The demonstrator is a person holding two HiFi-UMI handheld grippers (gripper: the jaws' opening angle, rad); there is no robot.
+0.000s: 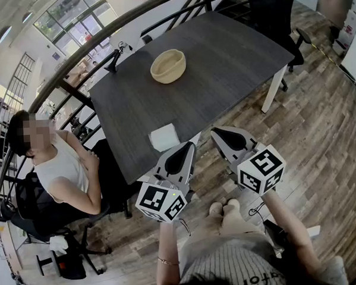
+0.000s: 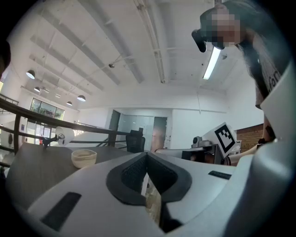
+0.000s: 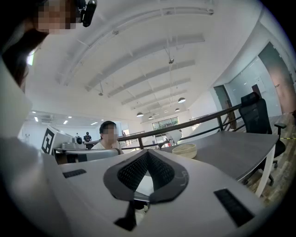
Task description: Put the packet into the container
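**Both grippers closed and empty, short of the table; packet lies at the near edge**

The person holds both tools low in front of the body, forearms stretched forward, noses aimed at the near edge of the table [image 1: 233, 58]. The left gripper [image 1: 189, 145] has its tip just beside the packet [image 1: 164, 137], not touching it. The right gripper [image 1: 215, 131] sits alongside, a little farther right, over the floor [image 1: 320, 137]. In each gripper view the two jaws meet at the tip, with nothing pinched between them. Their dark, finely ribbed pads curve into a teardrop-shaped opening.

Each tool has a smooth, pale grey plastic shell that widens toward the hand. It ends in a white cube [image 1: 161, 202] printed with black square markers.

The packet is a small, flat, white square lying on the tabletop close to the near edge. The bowl [image 1: 168, 66] stands well apart from it, toward the far side. It is round, pale beige, thick-rimmed and empty.

The tabletop is matt dark grey with a faint grain, on white legs. The floor is streaky brown wooden planks. A seated person [image 1: 60, 169] in a white sleeveless top is at the table's left.
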